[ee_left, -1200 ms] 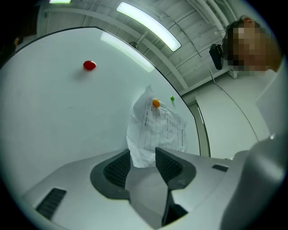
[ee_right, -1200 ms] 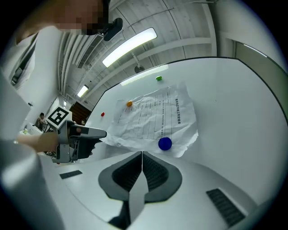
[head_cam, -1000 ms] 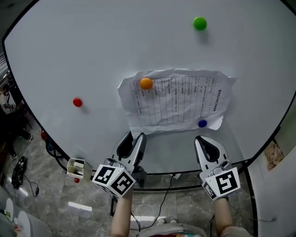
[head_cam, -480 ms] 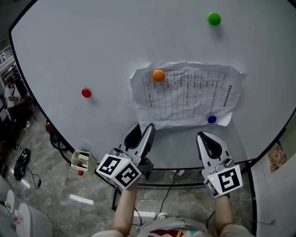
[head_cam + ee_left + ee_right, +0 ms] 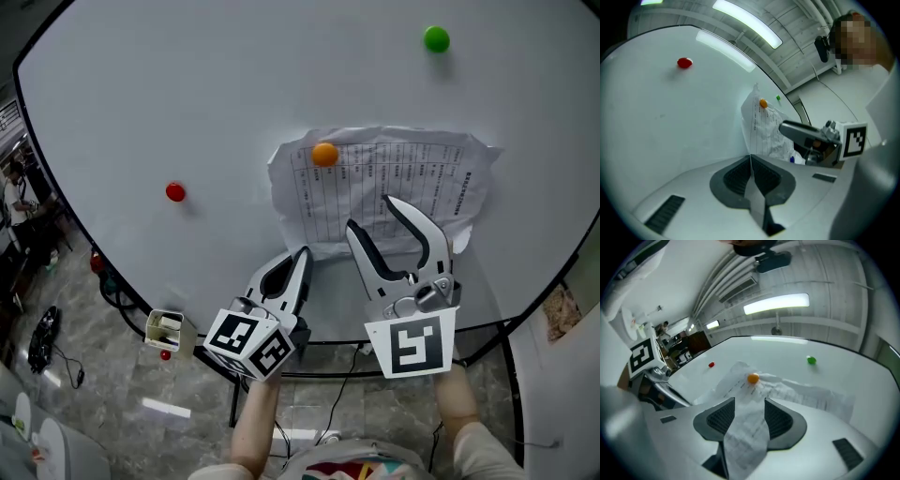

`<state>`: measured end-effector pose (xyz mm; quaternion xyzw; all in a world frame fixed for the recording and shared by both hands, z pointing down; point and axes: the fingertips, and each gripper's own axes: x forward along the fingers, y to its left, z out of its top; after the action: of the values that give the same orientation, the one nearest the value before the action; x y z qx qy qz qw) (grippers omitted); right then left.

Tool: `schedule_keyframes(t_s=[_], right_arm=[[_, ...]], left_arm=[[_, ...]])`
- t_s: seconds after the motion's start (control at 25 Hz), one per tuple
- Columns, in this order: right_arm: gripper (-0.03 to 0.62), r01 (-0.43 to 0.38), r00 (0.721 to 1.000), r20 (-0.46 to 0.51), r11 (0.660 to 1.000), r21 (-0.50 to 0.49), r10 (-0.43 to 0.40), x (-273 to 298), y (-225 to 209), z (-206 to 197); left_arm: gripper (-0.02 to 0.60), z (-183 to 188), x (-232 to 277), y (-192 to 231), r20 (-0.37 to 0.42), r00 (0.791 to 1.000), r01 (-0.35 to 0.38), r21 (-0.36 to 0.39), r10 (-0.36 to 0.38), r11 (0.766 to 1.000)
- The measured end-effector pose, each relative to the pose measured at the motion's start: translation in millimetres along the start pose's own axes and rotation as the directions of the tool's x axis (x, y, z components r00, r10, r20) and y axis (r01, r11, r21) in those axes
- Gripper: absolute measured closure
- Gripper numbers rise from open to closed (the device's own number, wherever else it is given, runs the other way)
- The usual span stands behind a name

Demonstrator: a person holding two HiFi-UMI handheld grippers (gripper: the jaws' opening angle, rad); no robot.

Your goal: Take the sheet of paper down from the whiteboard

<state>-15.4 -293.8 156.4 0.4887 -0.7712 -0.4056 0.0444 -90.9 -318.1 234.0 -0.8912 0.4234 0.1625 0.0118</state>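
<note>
A crumpled sheet of paper [image 5: 394,187] with a printed table hangs on the whiteboard [image 5: 187,94], with an orange magnet [image 5: 324,154] on its top left corner. A small blue magnet [image 5: 791,160] shows at its lower edge. My right gripper [image 5: 367,212] is raised in front of the sheet's lower part. Its jaws have just been opening and stand open, and the paper [image 5: 750,394] shows in the gap, not pinched. My left gripper [image 5: 302,255] sits below the sheet's lower left corner. Its jaws [image 5: 750,157] have just been closing and are shut on nothing.
A green magnet [image 5: 436,38] sits high on the board and a red magnet [image 5: 175,191] at the left. The board's black lower frame [image 5: 525,309] runs under both grippers. A small white holder [image 5: 164,328] hangs at the lower left edge. Cables lie on the floor [image 5: 42,347].
My right gripper has risen from below the board's edge to in front of the paper, rolled, and opened. The left gripper has stayed in place and its fingers have come together.
</note>
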Motion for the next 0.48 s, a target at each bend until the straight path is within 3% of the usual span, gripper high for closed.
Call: schedule_keyframes(t_s=[0.2, 0.48], right_arm=[[0.418, 0.018, 0.997, 0.078, 0.997, -0.076, -0.012, 34, -8, 47], [0.419, -0.015, 0.998, 0.055, 0.994, -0.111, 0.021, 56, -15, 64]], left_arm=[[0.535, -1, 2, 0, -0.016, 1.000, -0.002, 0.052, 0.003, 0.999], [0.535, 0, 1, -1, -0.017, 1.000, 0.001, 0.074, 0.000, 0.997]])
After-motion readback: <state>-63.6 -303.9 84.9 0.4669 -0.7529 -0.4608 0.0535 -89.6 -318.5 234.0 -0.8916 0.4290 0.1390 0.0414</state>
